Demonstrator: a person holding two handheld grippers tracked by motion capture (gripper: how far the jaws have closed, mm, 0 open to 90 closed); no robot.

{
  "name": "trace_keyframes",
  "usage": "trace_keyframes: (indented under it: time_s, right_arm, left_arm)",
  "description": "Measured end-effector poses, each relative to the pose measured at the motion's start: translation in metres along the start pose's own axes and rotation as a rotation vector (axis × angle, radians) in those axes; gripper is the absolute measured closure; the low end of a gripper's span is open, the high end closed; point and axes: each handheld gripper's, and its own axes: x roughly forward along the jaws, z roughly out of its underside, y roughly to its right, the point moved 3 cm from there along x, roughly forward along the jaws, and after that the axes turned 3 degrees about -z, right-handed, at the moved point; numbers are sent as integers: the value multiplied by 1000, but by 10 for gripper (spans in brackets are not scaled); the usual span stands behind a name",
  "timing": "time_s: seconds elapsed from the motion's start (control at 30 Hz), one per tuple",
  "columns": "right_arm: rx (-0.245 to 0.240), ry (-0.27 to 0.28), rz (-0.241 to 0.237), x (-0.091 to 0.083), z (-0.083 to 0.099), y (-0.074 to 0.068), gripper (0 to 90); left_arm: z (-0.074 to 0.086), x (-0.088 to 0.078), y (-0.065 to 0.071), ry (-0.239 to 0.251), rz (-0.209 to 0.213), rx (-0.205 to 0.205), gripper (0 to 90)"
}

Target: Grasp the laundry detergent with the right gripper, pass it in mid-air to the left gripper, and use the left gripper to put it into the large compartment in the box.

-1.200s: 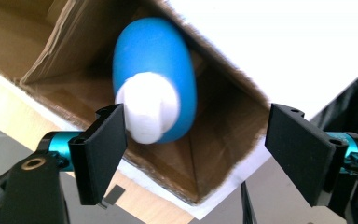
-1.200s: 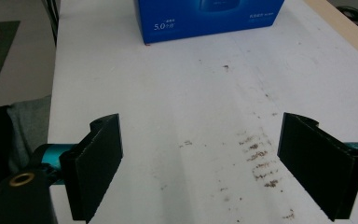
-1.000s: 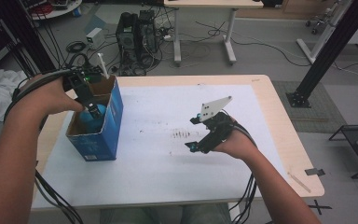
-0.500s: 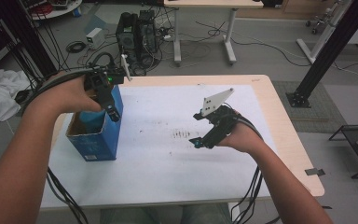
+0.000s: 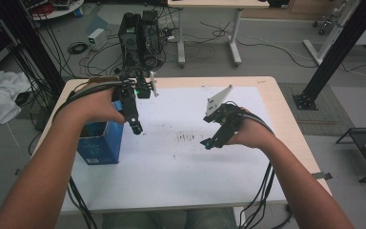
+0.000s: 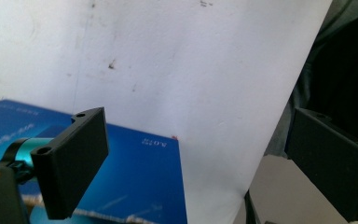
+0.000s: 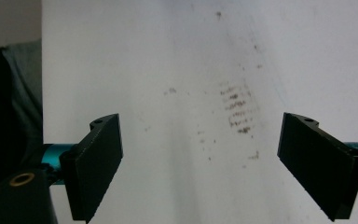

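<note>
Partly hidden blue box (image 5: 97, 143), contents unclear

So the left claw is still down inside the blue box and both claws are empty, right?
Not quite. The high view shows the left claw out of the blue box, over the white sheet beside it, its jaws having just opened. Both claws, the right claw included, are empty.
</note>
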Motion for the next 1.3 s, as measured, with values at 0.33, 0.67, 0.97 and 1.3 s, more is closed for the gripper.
trace_keyframes:
  time_s: [0.33,0.67,0.97,1.3]
  right_arm:
    - [-28,-207,-11,3,3,10,131]
    - [-30,-305,-26,15,10,17,131]
    - [-32,-313,-27,17,9,18,131]
    - [-33,-325,-25,19,8,16,131]
  left_arm:
    - [-12,24,1,-14,26,69,62]
    - [-14,52,-1,-34,73,92,62]
    - [-18,58,1,-22,80,114,62]
    - [-18,57,4,-12,74,127,62]
